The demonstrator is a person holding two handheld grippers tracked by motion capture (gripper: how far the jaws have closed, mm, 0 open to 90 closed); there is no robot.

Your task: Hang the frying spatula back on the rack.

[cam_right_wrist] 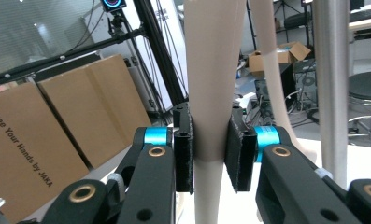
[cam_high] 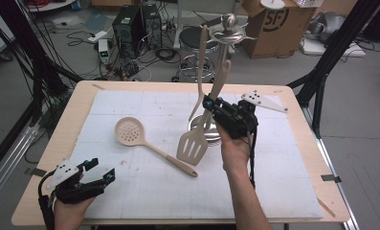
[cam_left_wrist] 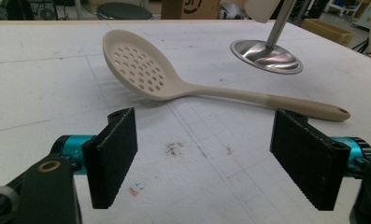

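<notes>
Right tongs [cam_right_wrist: 210, 156] clamped on the beige slotted silicone spatula's [cam_high: 193, 143] handle, right beside the steel utensil stand [cam_high: 226, 72]. Left tongs [cam_left_wrist: 204, 158] apart near the table [cam_high: 58, 143] edge, beige perforated skimmer spoon [cam_left_wrist: 141, 67] just ahead, bare table between.

Left gripper [cam_high: 99, 173] is held low at the near-left corner, fingers [cam_left_wrist: 112, 156] spread wide, nothing between them. Right gripper [cam_high: 211, 106] is raised mid-right on an extended forearm, fingers [cam_right_wrist: 184, 154] clamped.
</notes>
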